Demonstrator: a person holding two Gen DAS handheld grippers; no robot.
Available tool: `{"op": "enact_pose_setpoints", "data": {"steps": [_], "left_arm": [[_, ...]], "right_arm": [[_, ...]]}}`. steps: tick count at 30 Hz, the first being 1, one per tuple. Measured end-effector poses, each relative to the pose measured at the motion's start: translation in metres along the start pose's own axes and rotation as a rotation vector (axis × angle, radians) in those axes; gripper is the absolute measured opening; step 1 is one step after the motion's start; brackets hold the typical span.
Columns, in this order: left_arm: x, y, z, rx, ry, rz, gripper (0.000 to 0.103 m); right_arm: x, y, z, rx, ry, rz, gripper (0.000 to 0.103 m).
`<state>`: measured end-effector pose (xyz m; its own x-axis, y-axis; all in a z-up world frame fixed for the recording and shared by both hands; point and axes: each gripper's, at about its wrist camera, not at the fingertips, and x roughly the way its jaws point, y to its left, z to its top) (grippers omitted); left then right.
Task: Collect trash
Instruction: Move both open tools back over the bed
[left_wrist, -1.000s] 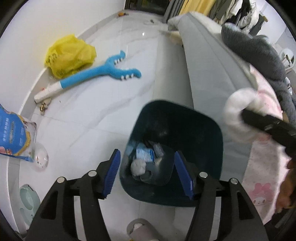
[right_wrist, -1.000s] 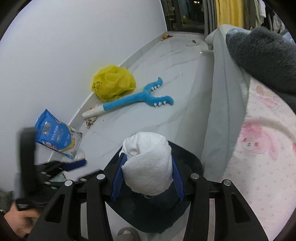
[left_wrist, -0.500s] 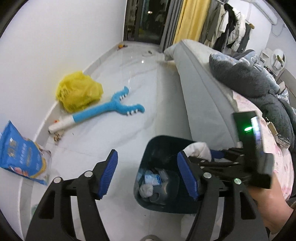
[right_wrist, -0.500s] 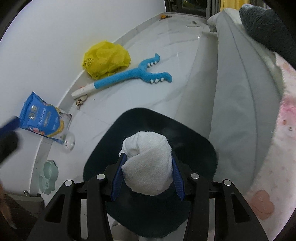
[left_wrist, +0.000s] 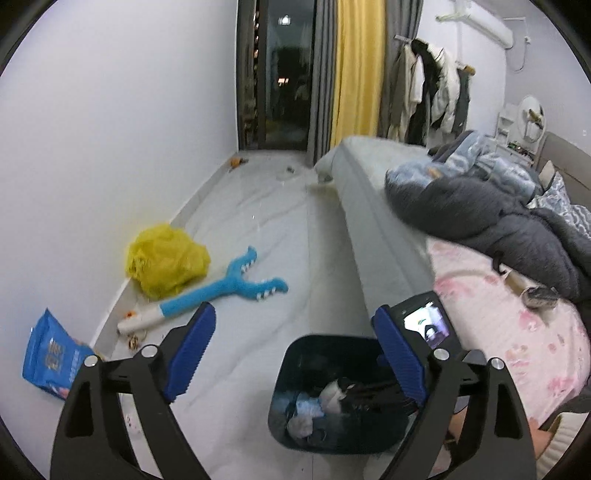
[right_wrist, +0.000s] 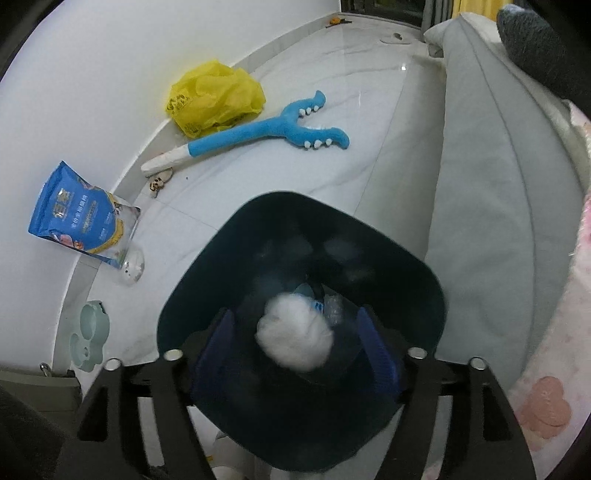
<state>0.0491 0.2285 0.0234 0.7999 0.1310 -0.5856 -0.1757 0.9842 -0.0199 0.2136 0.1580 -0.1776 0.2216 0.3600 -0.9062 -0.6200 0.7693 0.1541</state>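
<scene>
Inside bin (right_wrist: 406, 266), right gripper (right_wrist: 295, 343) spread wide — white wad (right_wrist: 293, 341) loose between fingers

the left wrist view looks level down the room past the bed (left_wrist: 388, 236) toward the curtain (left_wrist: 356, 70), the bin (left_wrist: 332, 391) low and near. the right wrist view hangs close over that bin (right_wrist: 299, 266), tilted down. both share the floor (left_wrist: 258, 236) and blue toy (right_wrist: 258, 133).

- yellow plastic bag (right_wrist: 215, 98), far ahead-left of jaws
- blue plush toy (right_wrist: 258, 133) just beside it
- blue pouch (right_wrist: 79, 216), left
- bed (left_wrist: 480, 280), right
</scene>
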Motion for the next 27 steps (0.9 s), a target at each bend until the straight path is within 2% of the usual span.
{"op": "enact_pose_setpoints", "data": {"steps": [6, 9, 14, 24, 27], "left_arm": [[-0.019, -0.019, 0.011, 0.035, -0.068, -0.008, 0.090], [-0.023, -0.027, 0.017, 0.029, -0.078, -0.046, 0.091], [-0.031, -0.046, 0.025, 0.025, -0.104, -0.079, 0.097], [-0.040, -0.085, 0.034, 0.073, -0.129, -0.159, 0.098], [-0.040, -0.096, 0.036, 0.085, -0.139, -0.153, 0.098]], "right_arm": [[-0.029, -0.002, -0.001, -0.021, -0.074, 0.010, 0.081], [-0.043, -0.003, 0.000, -0.040, -0.108, 0.008, 0.081], [-0.075, -0.010, -0.001, -0.048, -0.182, 0.006, 0.087], [-0.134, -0.043, -0.013, -0.070, -0.303, -0.039, 0.094], [-0.151, -0.056, -0.018, -0.075, -0.338, -0.054, 0.095]]}}
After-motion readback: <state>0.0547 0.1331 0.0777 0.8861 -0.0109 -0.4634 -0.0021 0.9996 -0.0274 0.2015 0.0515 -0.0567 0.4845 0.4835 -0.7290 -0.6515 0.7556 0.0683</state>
